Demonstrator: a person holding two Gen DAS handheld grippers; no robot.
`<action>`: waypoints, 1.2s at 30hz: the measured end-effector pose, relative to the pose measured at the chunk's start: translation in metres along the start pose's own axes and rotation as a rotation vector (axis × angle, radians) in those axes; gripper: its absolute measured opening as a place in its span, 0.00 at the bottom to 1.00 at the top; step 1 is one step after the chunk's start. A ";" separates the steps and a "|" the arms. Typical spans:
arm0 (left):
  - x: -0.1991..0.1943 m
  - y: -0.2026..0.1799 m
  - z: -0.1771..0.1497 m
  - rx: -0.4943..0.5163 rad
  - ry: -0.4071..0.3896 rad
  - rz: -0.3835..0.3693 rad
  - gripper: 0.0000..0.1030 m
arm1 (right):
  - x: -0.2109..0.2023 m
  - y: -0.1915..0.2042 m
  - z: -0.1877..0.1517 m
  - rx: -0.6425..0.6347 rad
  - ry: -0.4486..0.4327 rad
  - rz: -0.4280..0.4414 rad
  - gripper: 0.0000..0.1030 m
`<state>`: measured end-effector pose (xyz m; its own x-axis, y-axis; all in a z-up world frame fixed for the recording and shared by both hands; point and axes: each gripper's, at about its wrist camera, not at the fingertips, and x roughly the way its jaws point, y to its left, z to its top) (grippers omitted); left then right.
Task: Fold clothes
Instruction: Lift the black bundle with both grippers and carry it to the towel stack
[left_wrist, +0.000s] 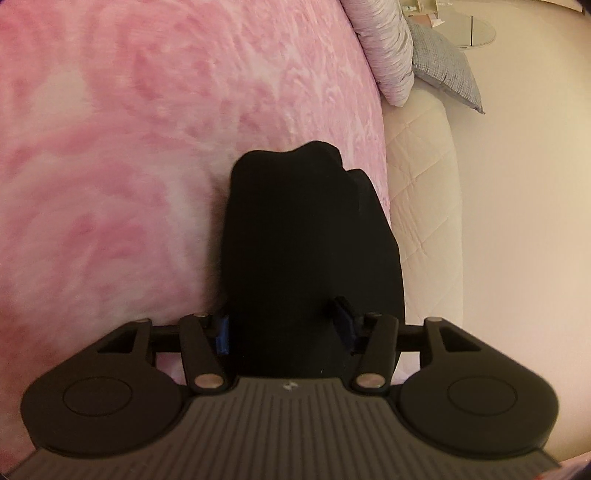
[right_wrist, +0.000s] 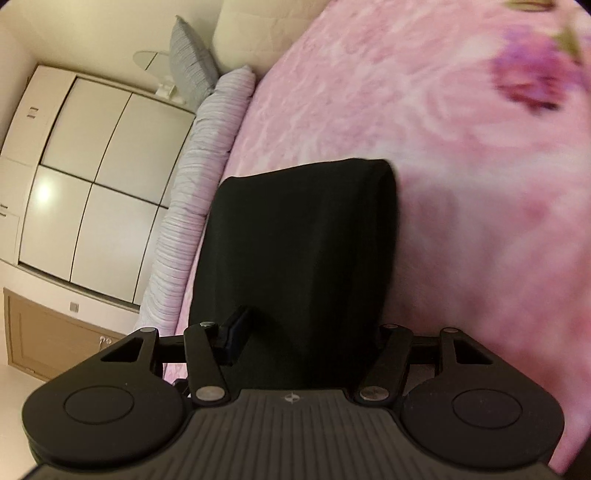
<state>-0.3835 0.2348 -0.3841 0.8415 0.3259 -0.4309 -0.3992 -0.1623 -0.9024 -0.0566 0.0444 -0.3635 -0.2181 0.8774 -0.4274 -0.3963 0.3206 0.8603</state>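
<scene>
Black garment at lower centre of both frames, over pink blanket, bunched between fingers of left gripper and right gripper, both clamped on it.

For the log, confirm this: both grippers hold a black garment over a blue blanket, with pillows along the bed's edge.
One detail is wrong: the blanket is pink, not blue, as both wrist views show. The rest stands: the left gripper and right gripper hold the black garment, with pillows along the edge.
</scene>
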 end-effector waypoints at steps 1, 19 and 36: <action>0.003 -0.001 0.002 -0.003 0.003 -0.004 0.44 | 0.005 0.001 0.001 -0.006 -0.001 -0.008 0.43; -0.085 -0.087 0.007 -0.155 -0.040 -0.116 0.17 | -0.049 0.118 0.024 0.049 0.119 0.002 0.22; -0.516 -0.110 -0.036 -0.290 -0.735 -0.182 0.17 | 0.005 0.441 -0.147 -0.218 0.737 0.323 0.22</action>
<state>-0.7607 0.0513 -0.0623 0.3900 0.8826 -0.2627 -0.0845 -0.2498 -0.9646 -0.3638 0.1380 -0.0271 -0.8485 0.4315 -0.3065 -0.3614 -0.0492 0.9311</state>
